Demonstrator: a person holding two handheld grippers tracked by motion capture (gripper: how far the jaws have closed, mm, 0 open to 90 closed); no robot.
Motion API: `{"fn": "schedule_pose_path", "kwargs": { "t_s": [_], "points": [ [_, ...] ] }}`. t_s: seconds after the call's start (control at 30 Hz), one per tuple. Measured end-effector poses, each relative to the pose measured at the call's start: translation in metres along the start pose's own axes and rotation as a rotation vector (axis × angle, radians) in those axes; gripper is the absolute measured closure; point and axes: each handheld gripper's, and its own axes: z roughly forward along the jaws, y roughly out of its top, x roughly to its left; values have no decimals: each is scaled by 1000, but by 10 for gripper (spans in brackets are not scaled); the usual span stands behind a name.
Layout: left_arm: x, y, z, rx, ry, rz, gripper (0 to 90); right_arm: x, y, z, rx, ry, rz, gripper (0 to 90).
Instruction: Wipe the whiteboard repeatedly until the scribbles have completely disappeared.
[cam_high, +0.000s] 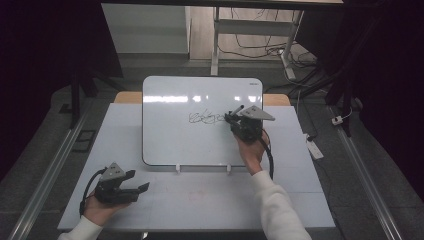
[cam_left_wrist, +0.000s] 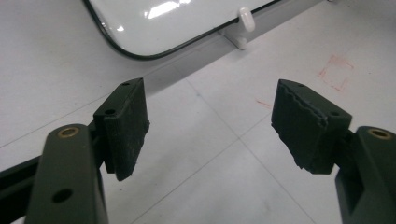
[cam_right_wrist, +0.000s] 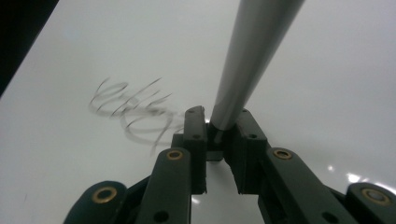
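Observation:
A white whiteboard (cam_high: 200, 142) lies on the pale table (cam_high: 200, 200), with a dark scribble (cam_high: 205, 118) near its middle. My right gripper (cam_high: 231, 119) hovers over the board just right of the scribble, shut on a grey marker (cam_high: 237, 109). In the right gripper view the marker (cam_right_wrist: 252, 56) rises from between the closed jaws of the gripper (cam_right_wrist: 217, 135), and the scribble (cam_right_wrist: 135, 107) lies to the left on the whiteboard (cam_right_wrist: 327, 93). My left gripper (cam_high: 140, 181) rests low at the table's front left, open. Nothing sits between its jaws (cam_left_wrist: 210, 126); the whiteboard's corner (cam_left_wrist: 163, 23) lies beyond.
Two white clips (cam_high: 177, 169) stick out from the board's near edge; one white clip (cam_left_wrist: 245, 21) is close to the left gripper. Faint red marks (cam_left_wrist: 336, 72) stain the table. A power strip (cam_high: 315, 147) lies on the floor at the right, desk legs and cables (cam_high: 250, 45) behind.

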Motion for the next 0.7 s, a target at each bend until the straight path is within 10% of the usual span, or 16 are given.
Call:
{"fn": "schedule_pose_path", "kwargs": {
  "t_s": [0.1, 0.23, 0.27, 0.47, 0.63, 0.7],
  "points": [
    [0, 0, -1, -4, 1, 1, 277, -8, 3, -4, -33, -89, 13, 774],
    [-2, 0, -1, -7, -1, 8, 277, -8, -1, -4, -24, -45, 42, 775],
    [-1, 1, -1, -6, -2, 6, 277, 4, -3, -1, 7, 8, -23, 774],
    [-1, 0, -1, -5, 1, 6, 276, -12, 1, -4, -38, -59, 55, 775],
    [1, -1, 0, -2, -2, -2, 277, 8, -2, 1, 16, -7, -56, 775],
    [1, -1, -2, -8, 1, -2, 276, -10, 1, -3, -31, -63, 39, 774]
  ]
}}
